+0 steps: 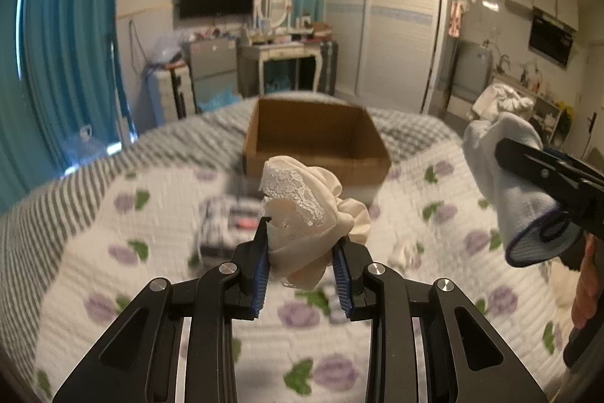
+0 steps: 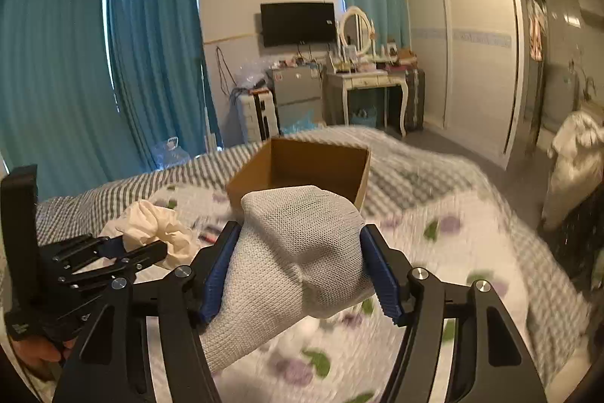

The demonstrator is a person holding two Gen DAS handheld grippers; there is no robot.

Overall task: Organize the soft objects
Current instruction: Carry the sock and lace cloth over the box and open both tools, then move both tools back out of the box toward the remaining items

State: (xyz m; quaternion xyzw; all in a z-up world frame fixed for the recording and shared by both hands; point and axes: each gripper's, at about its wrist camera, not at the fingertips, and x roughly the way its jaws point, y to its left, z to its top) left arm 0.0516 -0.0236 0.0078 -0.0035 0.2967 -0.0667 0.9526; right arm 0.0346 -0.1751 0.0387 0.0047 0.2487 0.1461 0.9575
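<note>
Left wrist view: your left gripper (image 1: 302, 248) is clamping a cream lace-trimmed garment (image 1: 309, 218) between its blue pads (image 1: 261, 270). The cloth is bunching up above the fingers at frame centre, held clear of the floral quilt (image 1: 434, 206). Directly behind it, in the middle of the frame, an open cardboard box (image 1: 317, 138) is sitting on the bed; nothing is showing inside from this angle.

At the right edge, your right gripper (image 1: 528, 172) is pinching a white sock with a blue cuff (image 1: 509, 184), cuff hanging downward.

Right wrist view: your right gripper (image 2: 300, 267) is squeezing the white sock (image 2: 298, 252) between both pads, the knit bulging up at frame centre and partly covering the near edge of the cardboard box (image 2: 302, 165). At lower left, your left gripper (image 2: 124, 248) is holding the cream garment (image 2: 151, 225) above the quilt (image 2: 453, 244).

Background is blurring slightly; small items on the quilt left of the box are too smeared to name.
</note>
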